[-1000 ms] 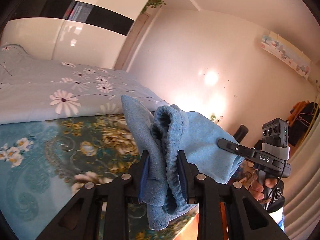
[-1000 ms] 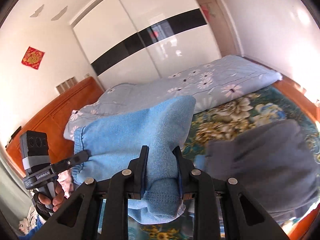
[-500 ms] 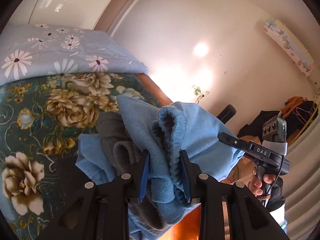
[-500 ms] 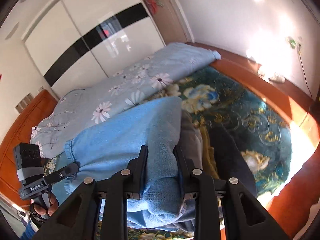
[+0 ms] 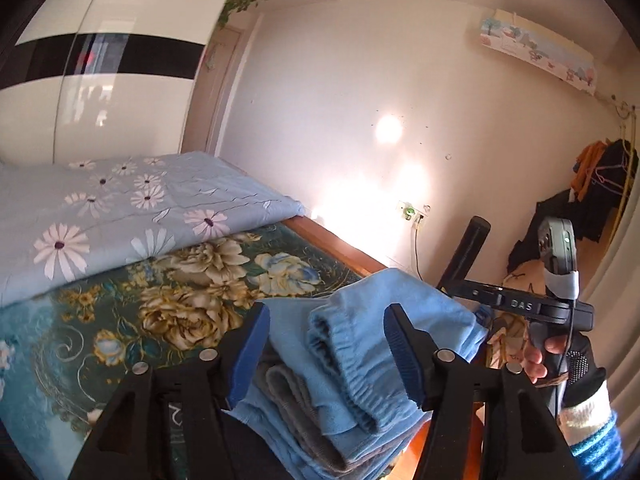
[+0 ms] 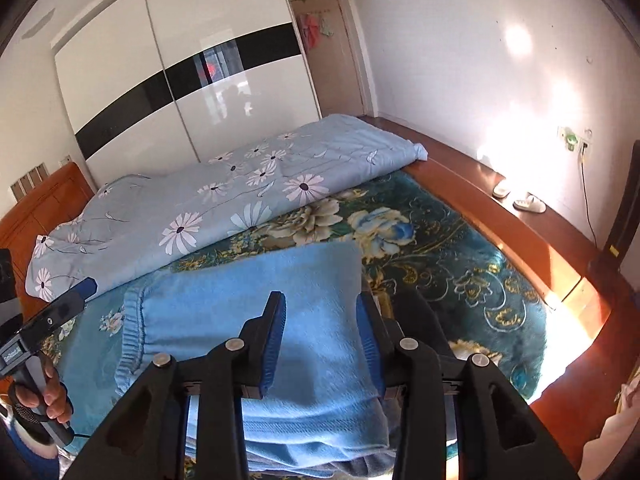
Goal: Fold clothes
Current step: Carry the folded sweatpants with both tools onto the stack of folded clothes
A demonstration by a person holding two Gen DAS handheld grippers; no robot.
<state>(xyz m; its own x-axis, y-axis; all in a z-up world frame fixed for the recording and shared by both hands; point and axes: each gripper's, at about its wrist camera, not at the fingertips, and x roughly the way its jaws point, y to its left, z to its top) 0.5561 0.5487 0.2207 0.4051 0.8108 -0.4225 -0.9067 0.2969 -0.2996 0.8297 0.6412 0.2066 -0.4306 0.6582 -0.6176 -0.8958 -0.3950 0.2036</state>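
A folded light-blue fleece garment (image 5: 400, 312) lies on a grey garment (image 5: 288, 392) near the bed's wooden edge. Its elastic waistband (image 5: 340, 344) sits between the jaws of my left gripper (image 5: 328, 344), which are opening; the blue pads (image 5: 256, 340) stand clear of the cloth. In the right wrist view the same blue garment (image 6: 248, 300) lies flat. My right gripper (image 6: 322, 332) straddles its right end, jaws opening, cloth loose between them. A dark garment (image 6: 420, 312) shows beside it. Each gripper is hand-held and appears in the other's view (image 5: 520, 304), (image 6: 60, 312).
The teal floral blanket (image 6: 460, 260) covers the bed, with a folded daisy quilt (image 6: 240, 192) along its far side. A wooden bed frame (image 6: 520, 216) runs on the right, with slippers (image 6: 528, 202) on it. A white wardrobe (image 6: 180, 80) stands behind. Clothes hang at far right (image 5: 600, 184).
Both grippers carried the blue garment across and down onto the grey one near the bed's edge. Both sets of jaws have widened, and the cloth no longer bunches between them.
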